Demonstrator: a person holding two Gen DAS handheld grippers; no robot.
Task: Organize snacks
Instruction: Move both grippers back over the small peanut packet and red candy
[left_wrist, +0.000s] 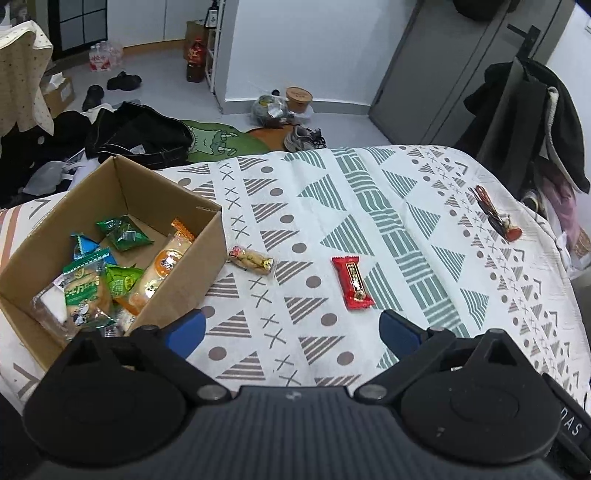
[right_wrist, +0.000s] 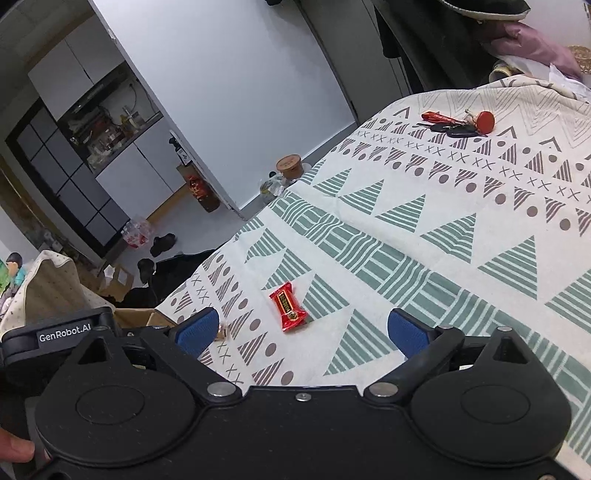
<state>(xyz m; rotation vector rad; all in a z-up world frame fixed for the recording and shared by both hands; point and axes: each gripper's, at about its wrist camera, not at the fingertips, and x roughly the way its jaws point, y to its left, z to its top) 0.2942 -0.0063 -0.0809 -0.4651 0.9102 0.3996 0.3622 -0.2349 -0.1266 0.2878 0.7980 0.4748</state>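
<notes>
Right wrist view: the red snack packet (right_wrist: 288, 306) lies just ahead of the wide-open, empty right gripper (right_wrist: 301, 332) — slightly left of centre, long axis roughly along the fingers. Left gripper (left_wrist: 291, 330) — equally spread, holding nothing — sits just beside the cardboard box (left_wrist: 207, 254).

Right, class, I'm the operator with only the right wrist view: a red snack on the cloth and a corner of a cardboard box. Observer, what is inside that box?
Observer: The cardboard box holds several packets, among them green packets and an orange-labelled packet.
Operator: Any other snack outside it?
Observer: Yes, a beige wrapped snack lies on the cloth, between the box and the red snack.
Operator: And the left gripper?
Observer: The left gripper is open and empty, above the cloth near the box.
</notes>
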